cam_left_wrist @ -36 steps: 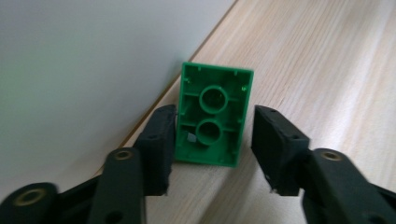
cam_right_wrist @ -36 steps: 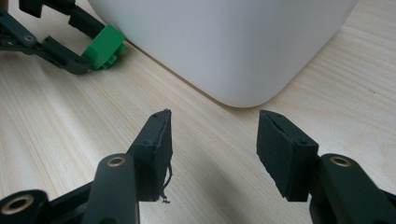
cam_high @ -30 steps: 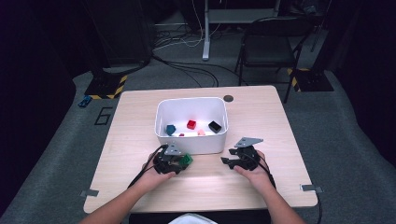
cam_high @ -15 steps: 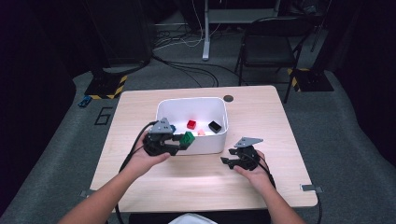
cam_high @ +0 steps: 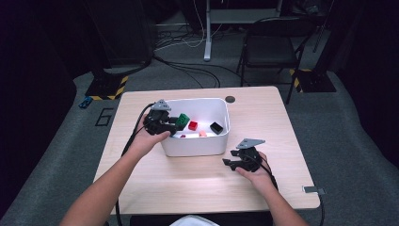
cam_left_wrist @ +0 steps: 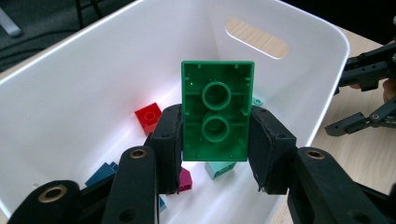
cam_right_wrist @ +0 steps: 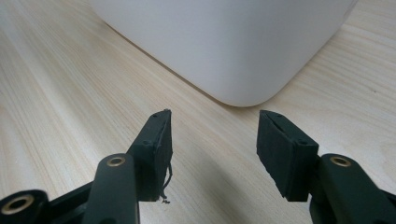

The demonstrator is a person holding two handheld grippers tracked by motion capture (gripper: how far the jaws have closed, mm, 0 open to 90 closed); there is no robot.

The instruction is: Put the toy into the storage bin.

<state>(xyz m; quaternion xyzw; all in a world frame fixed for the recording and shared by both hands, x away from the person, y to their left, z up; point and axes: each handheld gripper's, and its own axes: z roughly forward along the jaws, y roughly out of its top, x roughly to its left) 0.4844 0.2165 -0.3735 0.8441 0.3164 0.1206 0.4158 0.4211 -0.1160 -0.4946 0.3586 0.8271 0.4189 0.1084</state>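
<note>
A green rectangular plastic brick (cam_left_wrist: 216,117) is clamped by the left gripper (cam_left_wrist: 215,140), long axis upright, above the white plastic bin (cam_left_wrist: 322,32). The right gripper (cam_right_wrist: 214,144) is held empty, jaws apart, near the bin's right corner.

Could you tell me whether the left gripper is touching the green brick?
Touching: in the left gripper view, both fingers press the green brick's sides.

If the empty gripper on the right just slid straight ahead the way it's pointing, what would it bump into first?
Probably the rounded corner of the white plastic bin. The right gripper, jaws open and empty, rests low on the light wooden table with only bare wood between it and the bin; depth is hard to judge.
</note>
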